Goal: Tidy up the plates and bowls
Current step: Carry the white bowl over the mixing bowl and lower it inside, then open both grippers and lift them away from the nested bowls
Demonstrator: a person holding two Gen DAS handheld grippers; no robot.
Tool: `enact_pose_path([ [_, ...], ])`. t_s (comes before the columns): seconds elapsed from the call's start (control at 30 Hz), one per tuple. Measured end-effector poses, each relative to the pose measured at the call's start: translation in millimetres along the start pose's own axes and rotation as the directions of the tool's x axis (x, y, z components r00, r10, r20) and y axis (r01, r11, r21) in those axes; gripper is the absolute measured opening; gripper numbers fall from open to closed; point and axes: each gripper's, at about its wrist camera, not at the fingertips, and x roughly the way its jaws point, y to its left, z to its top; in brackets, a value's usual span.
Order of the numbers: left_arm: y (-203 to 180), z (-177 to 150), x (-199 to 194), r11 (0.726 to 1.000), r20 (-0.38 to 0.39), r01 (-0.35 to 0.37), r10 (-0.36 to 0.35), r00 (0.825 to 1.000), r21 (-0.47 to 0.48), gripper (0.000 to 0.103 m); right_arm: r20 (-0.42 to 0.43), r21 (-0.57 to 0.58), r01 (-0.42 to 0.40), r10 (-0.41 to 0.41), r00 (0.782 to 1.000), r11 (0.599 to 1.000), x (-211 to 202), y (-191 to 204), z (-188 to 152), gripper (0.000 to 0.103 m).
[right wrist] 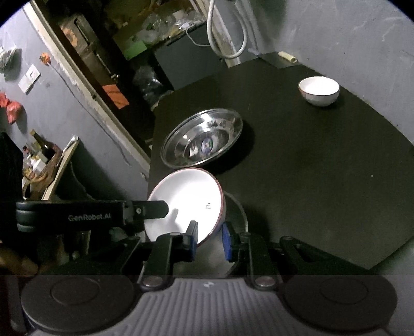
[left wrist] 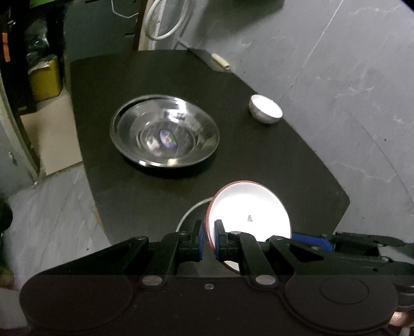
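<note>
White plate [left wrist: 248, 214], red rim, pinched at opposite edges by left claw [left wrist: 208, 239] and right claw [right wrist: 209, 240]. Glazed, rigid, breakable, likely slippery; rim grips suit.

A dark matte table [right wrist: 323, 165] stands against a grey, streaked wall [left wrist: 349, 77]. A looped white cable [left wrist: 165, 23] hangs beyond its far edge. On the other side, a wooden door frame [right wrist: 85, 77] opens onto dim, cluttered shelving, and a yellow bin [left wrist: 45, 80] sits on a pale floor [left wrist: 57, 134].
</note>
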Motion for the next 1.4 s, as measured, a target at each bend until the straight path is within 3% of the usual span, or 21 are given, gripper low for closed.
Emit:
enact_pose_path([
  [0.73,2.3,-17.3,9.2,0.999,-0.079,-0.031,0.03,0.996,-0.015,0.009,-0.109,-0.031,0.007,-0.01,0.994,1.0,14.3,1.4,-2.8,0.023],
  [1.4,3.3,-17.5,15.3,0.999,-0.109,-0.035,0.033,0.993,-0.015,0.013,-0.133,-0.033,0.003,-0.008,0.991,0.999,20.4,0.9,-0.1,0.023],
])
